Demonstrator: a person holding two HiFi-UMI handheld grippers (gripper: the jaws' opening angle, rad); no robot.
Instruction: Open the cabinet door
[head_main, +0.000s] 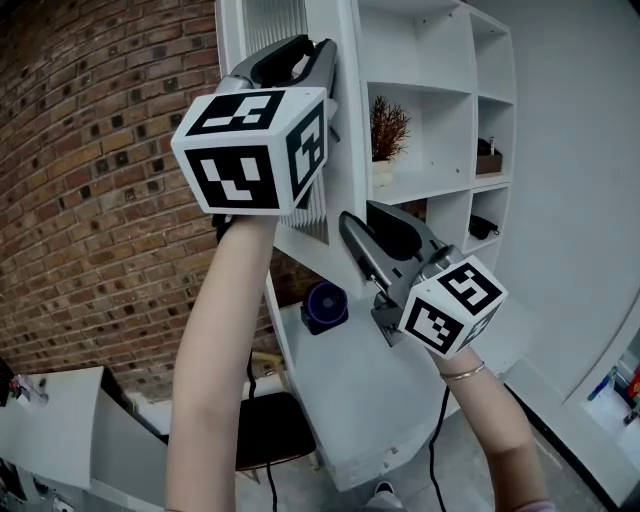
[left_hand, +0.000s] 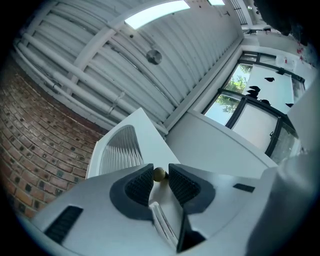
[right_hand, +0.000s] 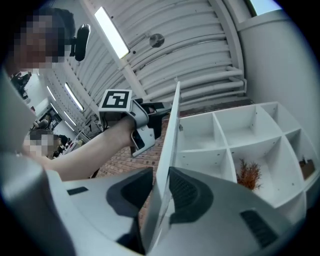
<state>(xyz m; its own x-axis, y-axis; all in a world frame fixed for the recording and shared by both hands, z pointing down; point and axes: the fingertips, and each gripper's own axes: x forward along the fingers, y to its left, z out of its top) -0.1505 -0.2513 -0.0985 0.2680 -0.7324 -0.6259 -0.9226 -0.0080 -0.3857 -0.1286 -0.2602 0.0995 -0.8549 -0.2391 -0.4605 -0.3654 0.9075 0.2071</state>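
The white cabinet door (head_main: 340, 400) with a slatted panel stands swung partly out from the shelf cabinet (head_main: 440, 90). My left gripper (head_main: 310, 60) is high on the door, and in the left gripper view its pads close round the small brass knob (left_hand: 159, 173). My right gripper (head_main: 365, 215) is lower, at the door's free edge. In the right gripper view that door edge (right_hand: 167, 150) runs between the jaws of the right gripper (right_hand: 161, 192), both pads against the panel. The left gripper (right_hand: 150, 117) shows there beyond the door, on its far side.
A dried plant (head_main: 385, 125) stands on an open shelf, with a brown box (head_main: 490, 160) and a dark item (head_main: 483, 227) in the compartments further right. A dark blue round object (head_main: 325, 305) and a black chair (head_main: 265, 430) sit behind the door by the brick wall (head_main: 90, 200).
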